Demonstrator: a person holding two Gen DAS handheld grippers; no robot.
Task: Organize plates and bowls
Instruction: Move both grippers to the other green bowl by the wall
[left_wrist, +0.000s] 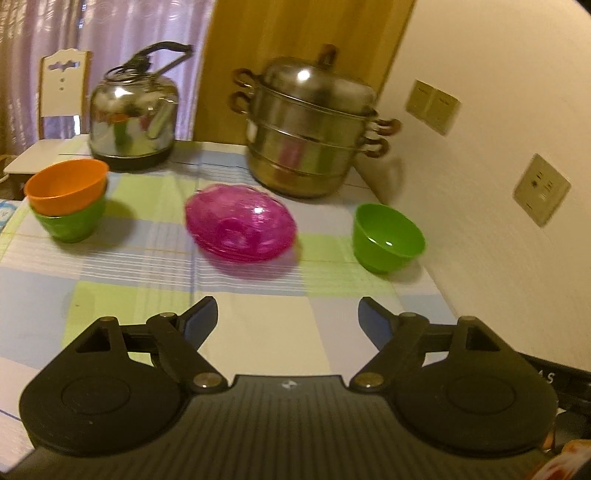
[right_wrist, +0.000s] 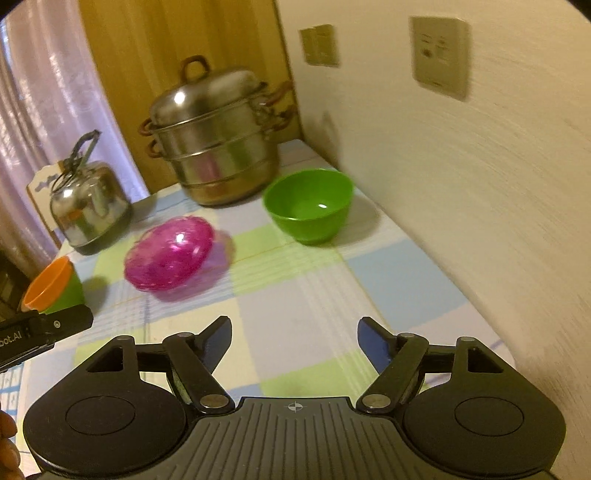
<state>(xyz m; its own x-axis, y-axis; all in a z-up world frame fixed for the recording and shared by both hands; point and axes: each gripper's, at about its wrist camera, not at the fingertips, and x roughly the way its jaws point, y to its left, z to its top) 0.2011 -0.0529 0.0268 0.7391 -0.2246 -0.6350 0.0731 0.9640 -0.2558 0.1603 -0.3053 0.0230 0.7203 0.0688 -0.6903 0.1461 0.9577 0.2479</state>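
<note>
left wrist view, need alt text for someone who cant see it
The open left gripper hovers empty over a checked tablecloth, facing a translucent pink plastic dish. An orange bowl nested in a green bowl sits left, a lone green plastic bowl right, steel kettle and steamer pot behind.

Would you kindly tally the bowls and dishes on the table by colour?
Green bowls: 2, one alone, one under the orange
Orange bowls: 1
Pink dishes: 1, possibly a stack
Total: 4

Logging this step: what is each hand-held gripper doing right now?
Left hand-held gripper: open, holding nothing.
Right hand-held gripper: open, holding nothing.
</note>
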